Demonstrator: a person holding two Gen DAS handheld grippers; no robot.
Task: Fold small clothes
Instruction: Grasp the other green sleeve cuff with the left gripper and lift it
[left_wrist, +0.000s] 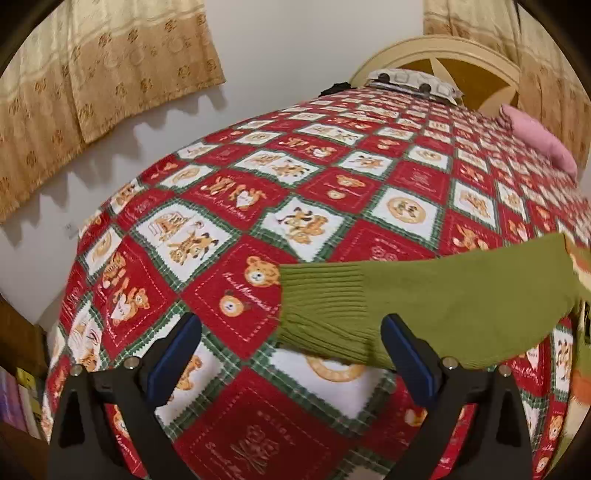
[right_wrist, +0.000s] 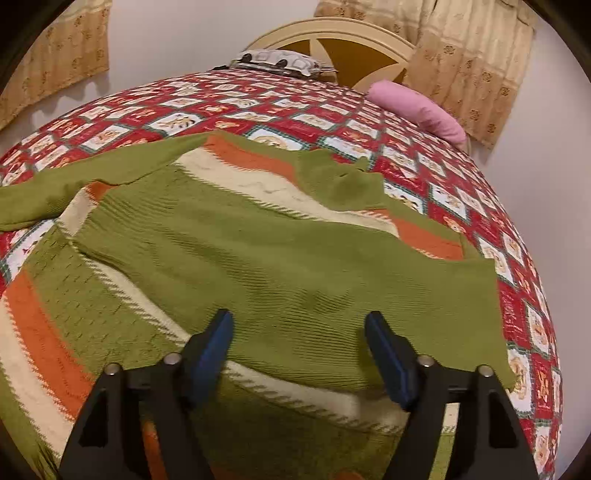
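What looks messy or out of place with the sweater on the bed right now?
The green striped sweater lies rumpled on the red patterned bedspread. One sleeve is bunched up over the chest, while the other sleeve stretches straight out sideways. Nothing looks torn or spilled.

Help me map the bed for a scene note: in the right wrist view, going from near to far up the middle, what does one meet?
Right gripper with its jaws open → green striped sweater → red patchwork bedspread → patterned pillow → cream headboard.
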